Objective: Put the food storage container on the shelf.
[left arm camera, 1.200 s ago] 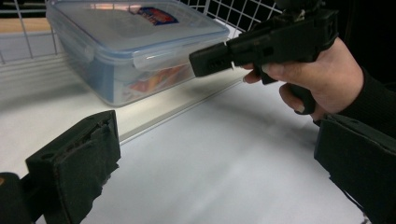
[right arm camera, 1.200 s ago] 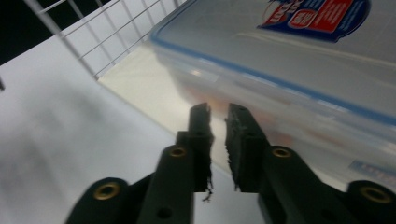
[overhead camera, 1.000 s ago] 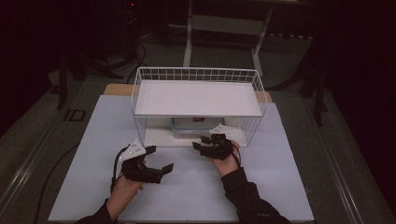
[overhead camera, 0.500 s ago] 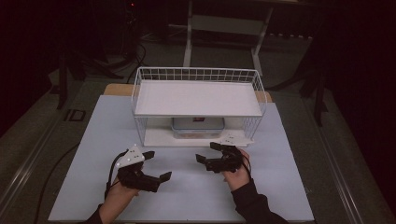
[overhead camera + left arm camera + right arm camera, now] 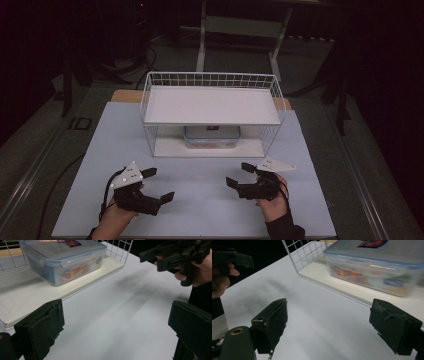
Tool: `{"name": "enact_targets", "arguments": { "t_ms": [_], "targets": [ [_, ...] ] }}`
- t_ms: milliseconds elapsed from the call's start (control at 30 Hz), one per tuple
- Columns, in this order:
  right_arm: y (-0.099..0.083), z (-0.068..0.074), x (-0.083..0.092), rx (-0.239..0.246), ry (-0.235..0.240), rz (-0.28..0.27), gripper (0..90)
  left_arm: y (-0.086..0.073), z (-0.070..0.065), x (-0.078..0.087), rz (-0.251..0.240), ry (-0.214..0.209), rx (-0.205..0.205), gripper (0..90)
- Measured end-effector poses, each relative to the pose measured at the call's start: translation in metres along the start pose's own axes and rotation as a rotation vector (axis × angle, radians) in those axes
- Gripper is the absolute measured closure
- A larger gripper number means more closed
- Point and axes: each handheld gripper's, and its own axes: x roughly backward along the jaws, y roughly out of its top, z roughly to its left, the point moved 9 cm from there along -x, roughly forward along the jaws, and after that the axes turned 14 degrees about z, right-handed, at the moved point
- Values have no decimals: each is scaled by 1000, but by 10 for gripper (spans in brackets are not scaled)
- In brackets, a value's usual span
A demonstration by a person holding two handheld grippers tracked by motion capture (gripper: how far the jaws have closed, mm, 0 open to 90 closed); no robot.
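A clear plastic food container [image 5: 211, 136] with a blue-tinted lid and a red label sits on the lower board of a white wire rack [image 5: 212, 107], under its flat top shelf. It looks close in the left gripper view [image 5: 62, 260] and in the right gripper view [image 5: 374, 265]. My left gripper [image 5: 159, 184] rests low over the white table at front left, open and holding nothing. My right gripper [image 5: 239, 174] is at front right, open too, its jaws pointing left toward the other. Both are well apart from the container.
The white table mat [image 5: 200, 210] spreads between the rack and the front edge. The rack's wire side walls [image 5: 117, 250] flank the container. The other hand's gripper [image 5: 175, 255] appears ahead in the left gripper view. Dark floor and table legs lie beyond.
Both grippers have drawn back from the rack's front toward the near edge of the table and spread apart. The container has stayed under the shelf.
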Motion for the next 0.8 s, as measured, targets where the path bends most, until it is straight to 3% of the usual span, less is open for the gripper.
{"name": "enact_targets", "arguments": {
  "t_ms": [267, 700, 800],
  "targets": [
    [-16, -6, 31, -17, -41, -34, 148, -10, 2, 7, -2, 5, 6, 0],
    [-51, -13, 56, -39, -83, -18, 147, -28, 4, 11, 13, 12, 19, 0],
    [-58, -16, 68, -35, -125, -25, 148, -31, 4, 10, 15, 14, 14, 0]
  ]
}}
